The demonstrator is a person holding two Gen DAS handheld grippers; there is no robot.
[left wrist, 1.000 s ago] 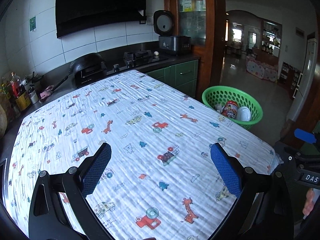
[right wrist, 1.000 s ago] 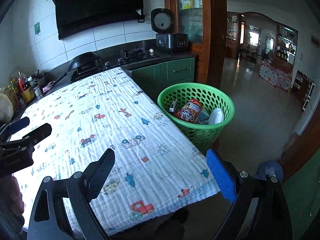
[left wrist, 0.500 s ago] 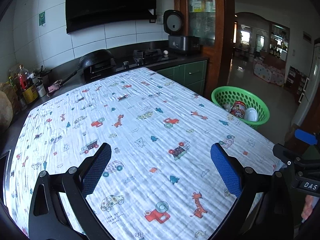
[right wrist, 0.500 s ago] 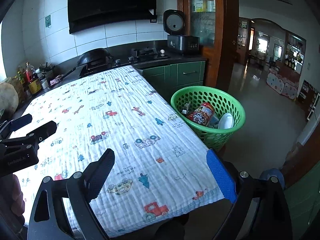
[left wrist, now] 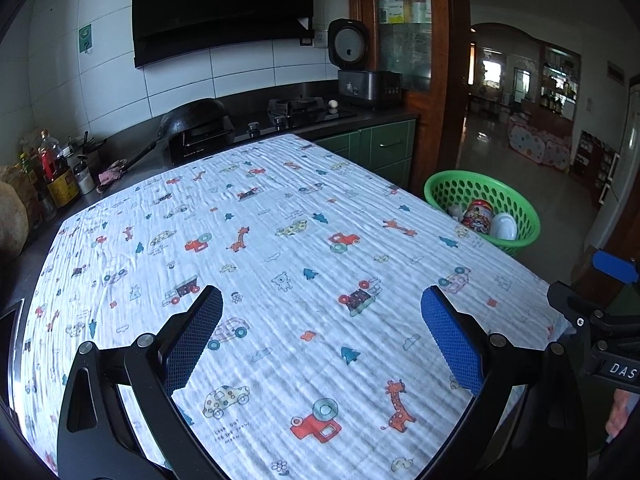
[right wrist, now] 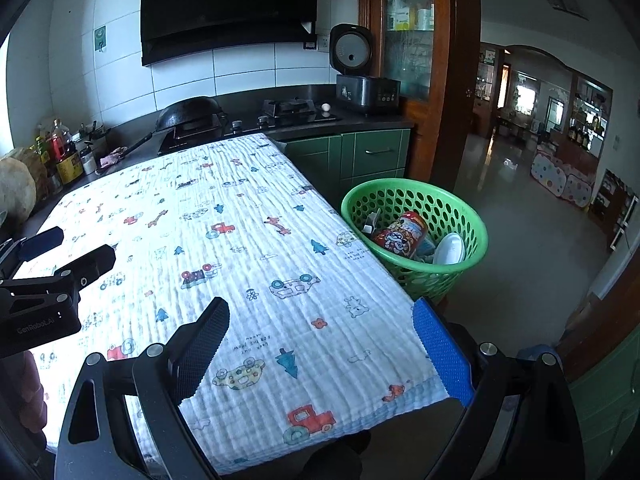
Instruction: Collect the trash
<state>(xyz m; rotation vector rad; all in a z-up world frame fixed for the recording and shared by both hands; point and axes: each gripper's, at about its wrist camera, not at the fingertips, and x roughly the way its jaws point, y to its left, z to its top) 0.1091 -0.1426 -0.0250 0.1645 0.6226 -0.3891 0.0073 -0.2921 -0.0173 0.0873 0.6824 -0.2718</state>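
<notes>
A green perforated basket (right wrist: 460, 216) stands on the floor past the table's right edge; it also shows in the left wrist view (left wrist: 444, 188). In it lie a red printed can (right wrist: 400, 234), a white lid or cup (right wrist: 450, 250) and some scraps. The table is covered by a white cloth with cartoon prints (left wrist: 280, 240). My left gripper (left wrist: 320, 336) is open and empty above the near part of the cloth. My right gripper (right wrist: 322, 344) is open and empty above the near right corner of the table.
A dark counter runs behind the table with a wok (left wrist: 196, 120), a gas hob (left wrist: 296, 106), an egg (left wrist: 333, 104) and a rice cooker (left wrist: 360, 64). Bottles (left wrist: 52, 172) stand at the far left. A wooden cabinet and a doorway are on the right.
Both grippers have pulled back and tilted up a little, so the table and basket sit lower and farther in view. Both stay open and empty.
</notes>
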